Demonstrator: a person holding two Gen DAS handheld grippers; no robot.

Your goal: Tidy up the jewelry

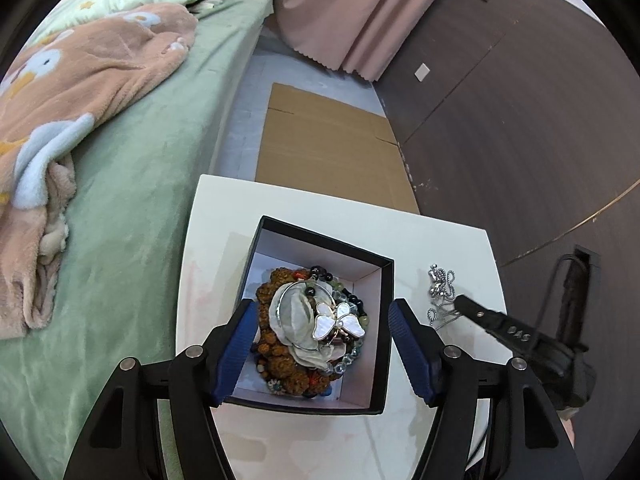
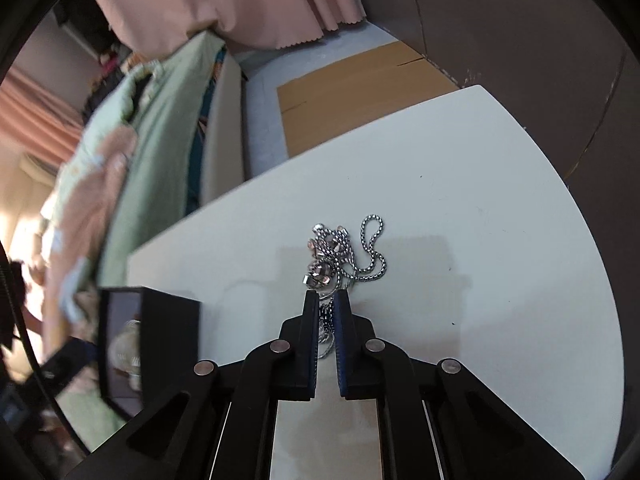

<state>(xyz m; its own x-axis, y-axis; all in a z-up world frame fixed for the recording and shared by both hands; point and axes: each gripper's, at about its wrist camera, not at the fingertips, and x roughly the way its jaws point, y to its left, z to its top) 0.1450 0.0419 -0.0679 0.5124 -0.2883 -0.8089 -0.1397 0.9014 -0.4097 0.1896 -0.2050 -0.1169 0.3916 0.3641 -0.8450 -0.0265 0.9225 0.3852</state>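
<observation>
A black box (image 1: 382,320) with a white lining stands on the white table (image 1: 304,200). It holds a heap of bead bracelets (image 1: 280,368) topped by a white butterfly brooch (image 1: 340,320). My left gripper (image 1: 322,310) hangs open above the box, and nothing is between its fingers. To the right of the box lies a silver chain necklace (image 1: 440,288) with crystal stones. My right gripper (image 2: 326,298) is shut on the near part of this silver chain necklace (image 2: 352,252); the rest of the chain rests on the table (image 2: 480,240). The black box (image 2: 168,328) shows at the left there.
A bed with a green sheet (image 1: 132,200) and a peach blanket (image 1: 80,80) runs along the table's left side. Flat cardboard (image 1: 328,140) lies on the floor beyond the table. A dark wooden wall (image 1: 520,120) and pink curtain (image 1: 352,12) stand behind.
</observation>
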